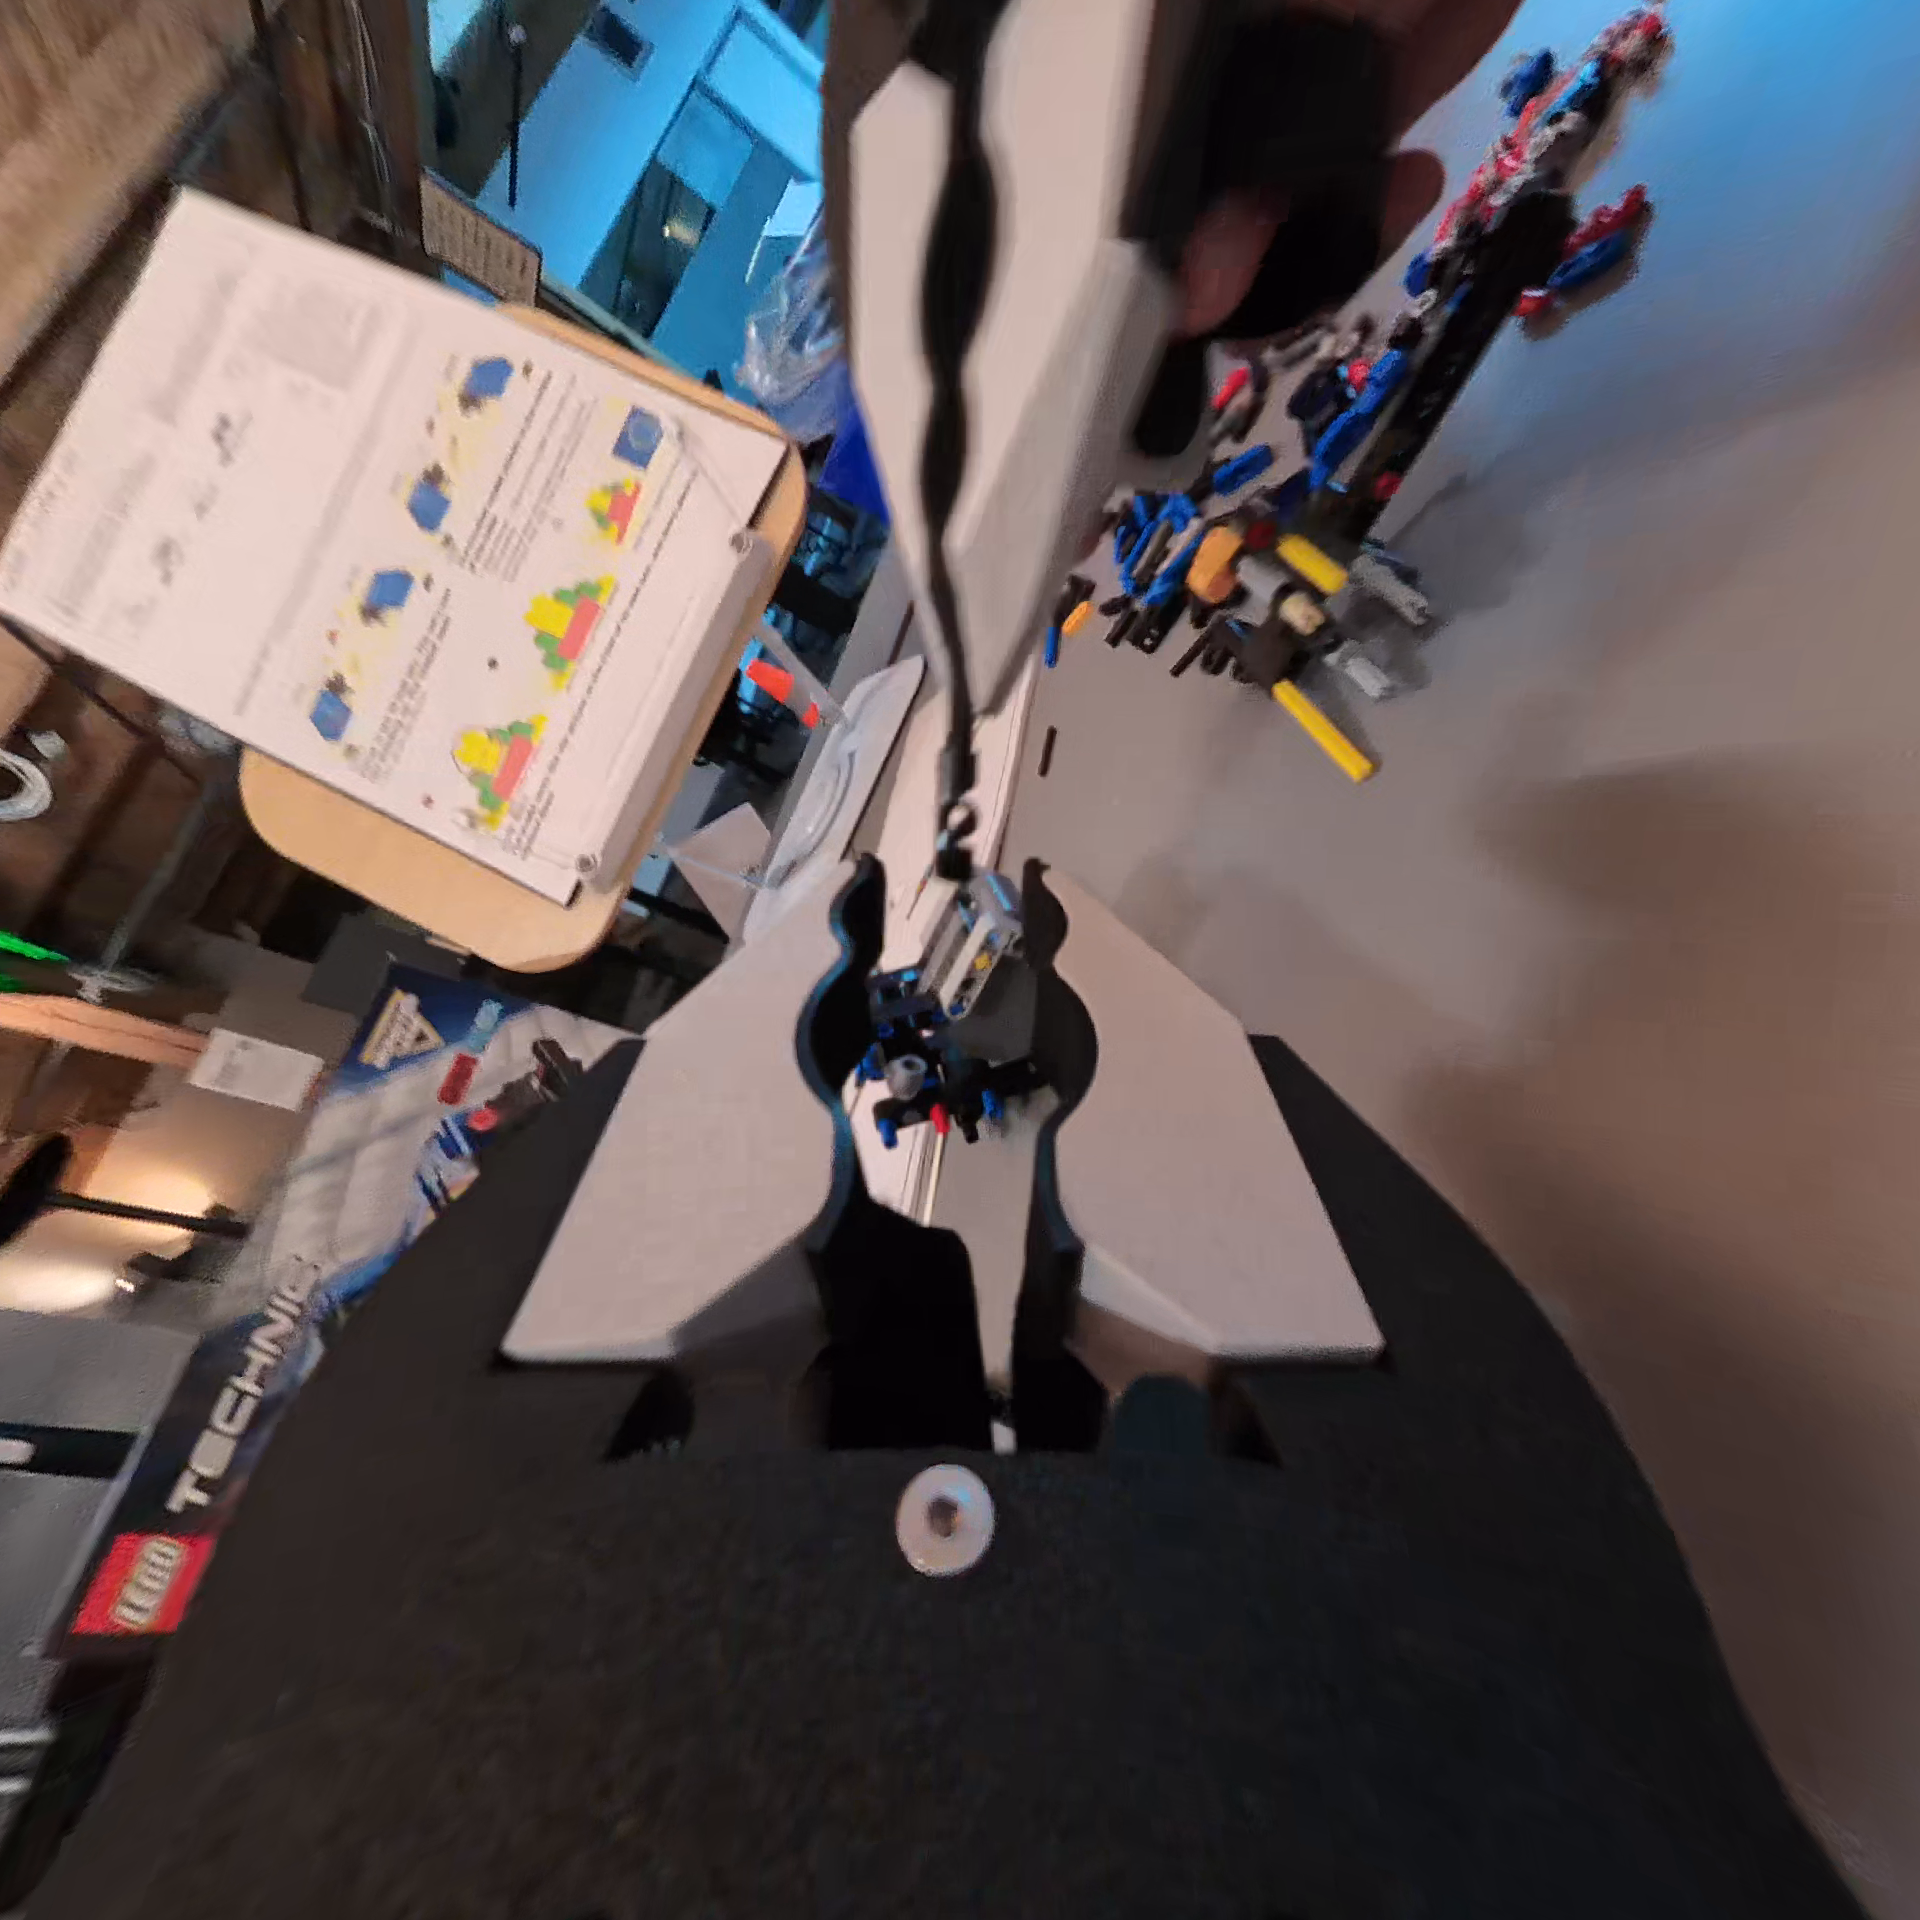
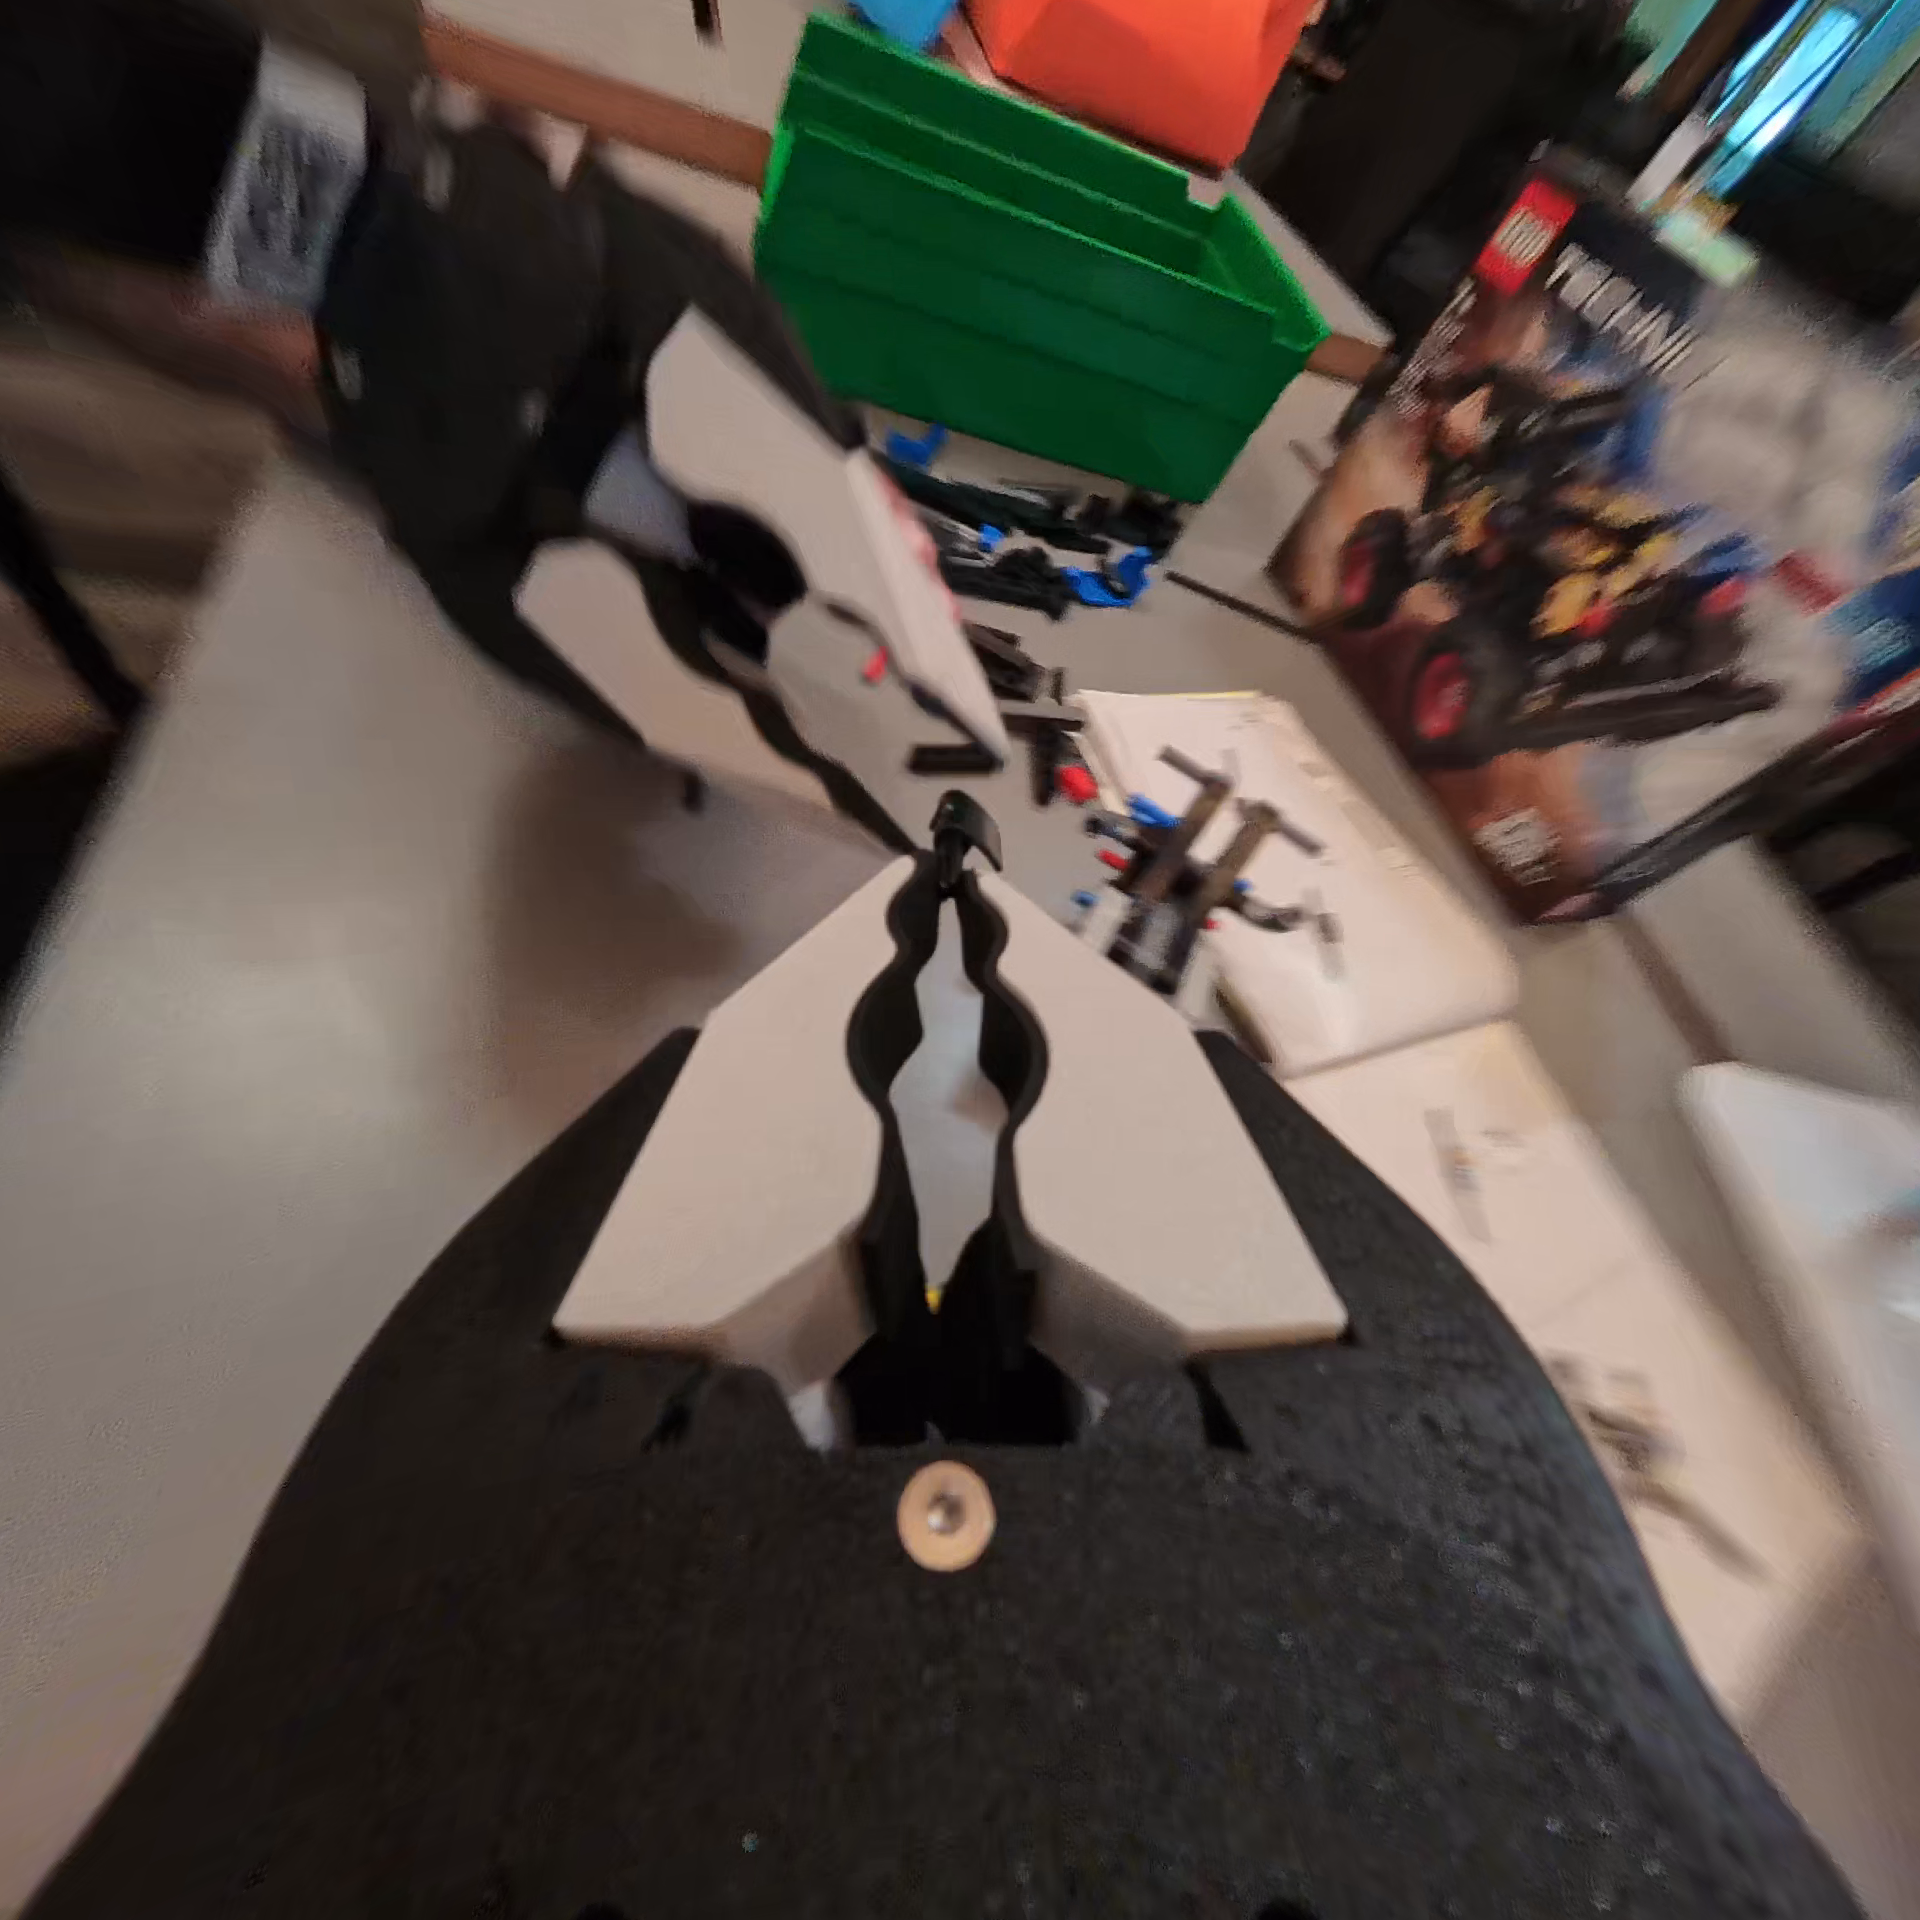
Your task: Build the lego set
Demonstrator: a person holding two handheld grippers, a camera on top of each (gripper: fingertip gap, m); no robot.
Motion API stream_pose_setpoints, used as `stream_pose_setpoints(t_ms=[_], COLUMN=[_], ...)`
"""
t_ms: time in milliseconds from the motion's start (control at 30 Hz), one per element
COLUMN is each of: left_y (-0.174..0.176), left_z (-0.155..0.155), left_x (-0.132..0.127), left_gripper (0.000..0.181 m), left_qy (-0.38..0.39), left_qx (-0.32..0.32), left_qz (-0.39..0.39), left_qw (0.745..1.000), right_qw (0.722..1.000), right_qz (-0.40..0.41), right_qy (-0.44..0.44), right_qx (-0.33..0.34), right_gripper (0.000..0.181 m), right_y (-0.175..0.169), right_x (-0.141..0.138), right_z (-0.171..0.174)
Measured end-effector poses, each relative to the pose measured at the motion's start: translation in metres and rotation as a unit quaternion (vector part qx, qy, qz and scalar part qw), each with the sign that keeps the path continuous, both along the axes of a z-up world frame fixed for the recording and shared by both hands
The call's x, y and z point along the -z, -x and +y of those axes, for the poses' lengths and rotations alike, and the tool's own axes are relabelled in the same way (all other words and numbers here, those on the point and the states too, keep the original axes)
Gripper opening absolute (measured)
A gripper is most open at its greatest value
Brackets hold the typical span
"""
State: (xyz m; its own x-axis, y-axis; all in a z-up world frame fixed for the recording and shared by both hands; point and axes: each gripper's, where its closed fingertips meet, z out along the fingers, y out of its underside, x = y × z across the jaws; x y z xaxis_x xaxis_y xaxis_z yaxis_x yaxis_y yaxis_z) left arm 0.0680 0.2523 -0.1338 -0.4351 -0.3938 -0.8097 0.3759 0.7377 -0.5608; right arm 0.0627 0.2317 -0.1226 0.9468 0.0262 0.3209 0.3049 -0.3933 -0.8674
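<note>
The left claw (image 1: 951, 914) is gripping a grey, black and blue lego sub-assembly (image 1: 940, 1023) between its jaws, over the pale worktop (image 1: 1558, 935). The right claw (image 2: 948, 871) is pinching a small black lego piece (image 2: 961, 826) at its tips; in the left wrist view it is reaching in from twelve o'clock, the piece just above the sub-assembly. A boxed lego set (image 2: 1590, 540) is standing at two o'clock in the right wrist view, green bins (image 2: 1018, 301) at twelve o'clock, and loose lego parts (image 1: 1247, 561) are lying at one o'clock in the left.

Printed branding on set box (image 1: 208, 1382)
</note>
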Motion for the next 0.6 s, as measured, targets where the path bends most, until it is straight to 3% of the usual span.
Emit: stream_pose_setpoints(t_ms=[100,200,267,333,500,567,600], left_y=[-0.005,0.000,0.002,0.005,0.011,0.006,0.004], left_z=[0.008,0.002,-0.002,-0.007,-0.011,-0.007,-0.007], left_x=[-0.003,-0.009,-0.022,-0.037,-0.070,-0.076,-0.075], left_gripper=[0.026,0.025,0.024,0.024,0.027,0.027,0.027], left_qy=[0.064,0.151,0.228,0.321,0.527,0.581,0.594], left_qx=[0.008,0.051,0.074,0.096,0.161,0.161,0.157], left_qz=[0.070,0.165,0.230,0.311,0.466,0.475,0.473], left_qw=[0.995,0.973,0.943,0.889,0.692,0.641,0.631], right_qw=[0.980,0.975,0.966,0.952,0.916,0.902,0.895], right_qz=[-0.193,-0.222,-0.254,-0.297,-0.378,-0.402,-0.415], right_qy=[0.025,0.006,-0.034,-0.061,-0.123,-0.138,-0.142], right_qx=[0.034,0.021,0.027,0.038,0.058,0.072,0.083], right_gripper=[0.003,0.002,0.002,0.002,0.003,0.002,0.003], right_y=[-0.015,-0.005,-0.002,-0.002,0.006,0.009,0.008], right_x=[0.000,-0.006,-0.020,-0.029,-0.047,-0.055,-0.059], right_z=[-0.008,-0.006,-0.005,-0.005,-0.006,-0.006,-0.006])
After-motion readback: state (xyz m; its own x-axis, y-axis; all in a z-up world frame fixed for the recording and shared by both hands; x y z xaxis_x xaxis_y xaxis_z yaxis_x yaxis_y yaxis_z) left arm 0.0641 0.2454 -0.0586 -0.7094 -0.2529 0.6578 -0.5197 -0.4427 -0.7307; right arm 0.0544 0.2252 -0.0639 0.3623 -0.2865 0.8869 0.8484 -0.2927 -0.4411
